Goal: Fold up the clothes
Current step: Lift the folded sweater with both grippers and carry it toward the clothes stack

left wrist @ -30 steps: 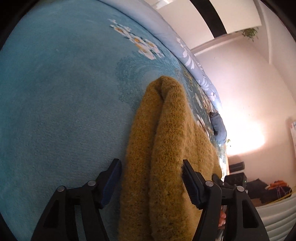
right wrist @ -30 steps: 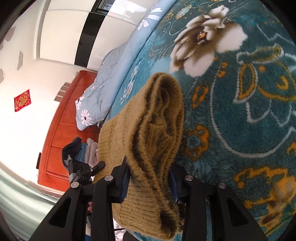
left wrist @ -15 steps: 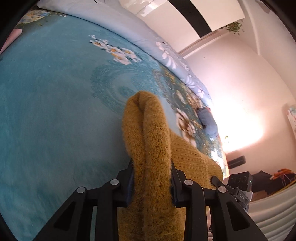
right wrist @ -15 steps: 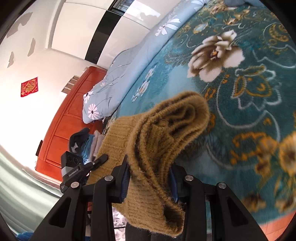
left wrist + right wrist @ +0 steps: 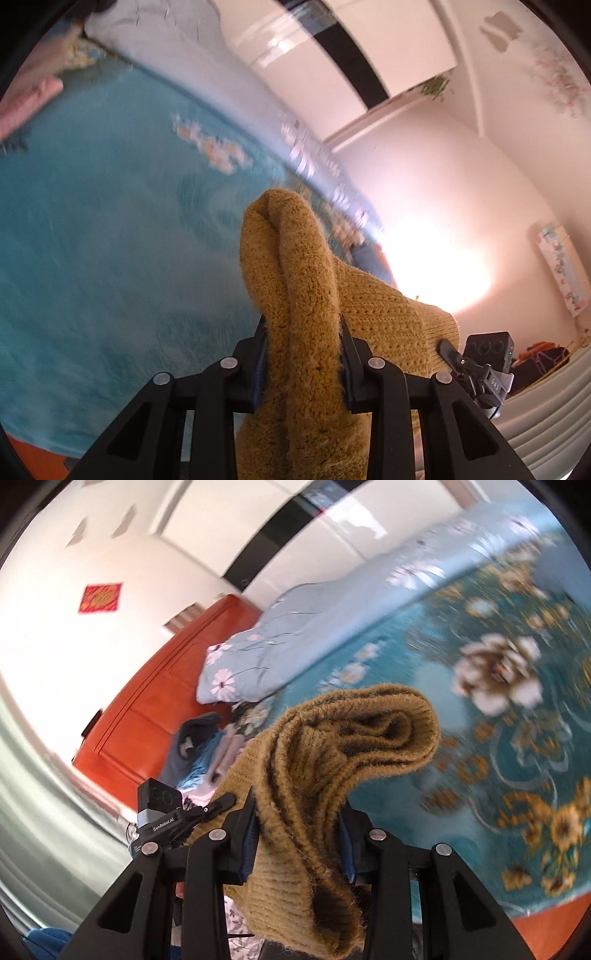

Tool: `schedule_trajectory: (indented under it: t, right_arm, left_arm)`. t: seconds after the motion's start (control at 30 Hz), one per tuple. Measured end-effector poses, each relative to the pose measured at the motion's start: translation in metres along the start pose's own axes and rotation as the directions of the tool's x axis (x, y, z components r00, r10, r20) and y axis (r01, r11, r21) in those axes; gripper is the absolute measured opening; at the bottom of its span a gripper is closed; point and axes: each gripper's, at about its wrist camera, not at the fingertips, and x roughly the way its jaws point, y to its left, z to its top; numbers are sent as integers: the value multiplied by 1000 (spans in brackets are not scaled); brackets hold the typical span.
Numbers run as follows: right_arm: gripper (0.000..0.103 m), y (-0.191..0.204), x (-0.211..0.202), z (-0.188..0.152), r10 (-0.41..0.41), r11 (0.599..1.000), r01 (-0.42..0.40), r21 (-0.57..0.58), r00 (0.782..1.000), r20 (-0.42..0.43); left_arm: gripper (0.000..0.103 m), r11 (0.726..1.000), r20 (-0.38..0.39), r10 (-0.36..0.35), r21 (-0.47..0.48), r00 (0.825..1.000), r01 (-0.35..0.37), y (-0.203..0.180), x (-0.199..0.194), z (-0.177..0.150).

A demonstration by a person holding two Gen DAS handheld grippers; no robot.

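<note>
A mustard-yellow knit sweater [image 5: 295, 280] is held off the bed by both grippers. My left gripper [image 5: 302, 354] is shut on one bunched edge of it. My right gripper [image 5: 297, 834] is shut on another bunched edge of the sweater [image 5: 354, 738], whose thick folds curl over the fingers. The knit stretches between the two grippers. Each gripper shows in the other's view: the right gripper's body [image 5: 480, 369] low right in the left wrist view, the left gripper's body [image 5: 166, 816] low left in the right wrist view.
The bed carries a teal floral blanket [image 5: 517, 738] and a rolled pale-blue duvet [image 5: 295, 642] along its far side. Other clothes [image 5: 199, 746] lie near the red wooden headboard [image 5: 155, 709]. A pink cloth [image 5: 26, 103] lies at the far left.
My left gripper closed on the sweater's edge. Both grippers have lifted the sweater up from the blanket, and the views now tilt up toward the walls.
</note>
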Motion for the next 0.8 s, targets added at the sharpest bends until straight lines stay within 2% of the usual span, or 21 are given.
schedule_trajectory:
  t: [0.13,0.27,0.33,0.5,0.57,0.7,0.8]
  right_arm:
    - [38,53,19,24,36,993,-37,-114,999,-8]
    - [38,114,50,57,104,966,-108,-235,994,-29]
    - [38,149,68,76,145,943,-151,-297,989,-42]
    - [38,222,119,110,220,880,-238,-411,971,-91]
    - [38,246,143,121,248,859,-273,-433,962,-114]
    - [38,286,193,136,299,840,-338,-425,941,-156]
    - [38,315,229,139,333,817,-380,-434,925,-183]
  left_arm:
    - [33,998,110,-15,63,994,8,-7,-52,36]
    - [33,988,242,1,148,970,-38,-17,-115,79]
    - [33,977,315,36,188,948,-99,-23,-148,99]
    - [33,940,467,108,240,878,-243,-33,-220,143]
    - [33,925,504,141,240,852,-295,-31,-244,162]
    - [33,914,549,192,202,813,-352,-18,-288,201]
    - [33,893,553,258,177,793,-414,-1,-315,233]
